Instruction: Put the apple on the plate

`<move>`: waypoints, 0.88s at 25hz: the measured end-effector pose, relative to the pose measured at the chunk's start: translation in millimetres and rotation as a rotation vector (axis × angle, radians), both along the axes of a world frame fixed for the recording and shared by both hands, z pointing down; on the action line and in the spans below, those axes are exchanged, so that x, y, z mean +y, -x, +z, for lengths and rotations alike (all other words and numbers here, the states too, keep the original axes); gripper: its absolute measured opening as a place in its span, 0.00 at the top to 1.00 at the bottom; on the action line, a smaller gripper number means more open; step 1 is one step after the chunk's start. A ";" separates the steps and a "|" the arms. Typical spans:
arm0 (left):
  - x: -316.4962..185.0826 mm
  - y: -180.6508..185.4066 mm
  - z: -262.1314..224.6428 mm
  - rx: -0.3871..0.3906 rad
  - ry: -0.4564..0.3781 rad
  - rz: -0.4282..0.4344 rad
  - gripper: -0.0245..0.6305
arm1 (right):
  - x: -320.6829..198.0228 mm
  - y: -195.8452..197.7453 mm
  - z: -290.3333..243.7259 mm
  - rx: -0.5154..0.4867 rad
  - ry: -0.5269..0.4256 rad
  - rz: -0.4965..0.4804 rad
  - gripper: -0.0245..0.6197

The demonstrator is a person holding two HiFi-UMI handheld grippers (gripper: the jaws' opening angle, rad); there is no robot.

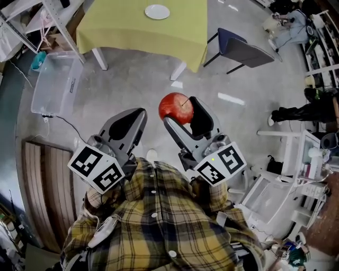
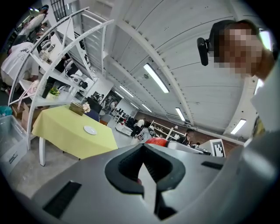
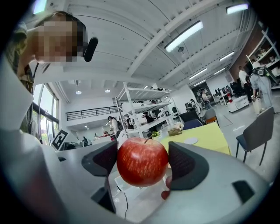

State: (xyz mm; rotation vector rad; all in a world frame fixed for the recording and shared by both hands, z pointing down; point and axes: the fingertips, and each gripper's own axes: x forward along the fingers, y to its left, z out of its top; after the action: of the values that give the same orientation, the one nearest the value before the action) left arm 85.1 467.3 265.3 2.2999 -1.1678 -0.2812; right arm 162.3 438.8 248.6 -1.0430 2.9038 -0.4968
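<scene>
Grey floor (image 1: 132,79), yellow table (image 1: 122,32) far off with a white plate (image 1: 157,11) on it, right gripper (image 1: 181,111) squeezing a red apple (image 1: 174,106) up in the air, left gripper (image 1: 135,115) closed tight on nothing.

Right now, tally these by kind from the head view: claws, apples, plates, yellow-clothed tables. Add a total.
Claws: 2, the left claw shut with nothing in it, the right claw shut on the apple
Apples: 1
Plates: 1, the plate
Yellow-clothed tables: 1, the yellow-clothed table under the plate
Total: 5
</scene>
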 end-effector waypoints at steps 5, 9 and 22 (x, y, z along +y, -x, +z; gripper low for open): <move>-45.2 35.2 -4.7 0.002 -0.013 0.025 0.95 | -42.7 35.6 -3.5 0.008 -0.006 0.015 0.40; -76.7 66.0 -2.2 0.009 -0.015 0.037 0.95 | -73.5 62.6 -2.0 0.013 -0.006 0.039 0.40; -132.8 123.9 9.7 0.057 0.006 0.115 0.95 | -124.3 116.4 11.8 0.032 0.066 0.121 0.40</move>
State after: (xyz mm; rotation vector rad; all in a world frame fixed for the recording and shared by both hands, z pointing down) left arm -38.8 334.5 275.0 2.3281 -1.0023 -0.2978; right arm 45.9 314.5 260.4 -1.2372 2.8471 -0.5795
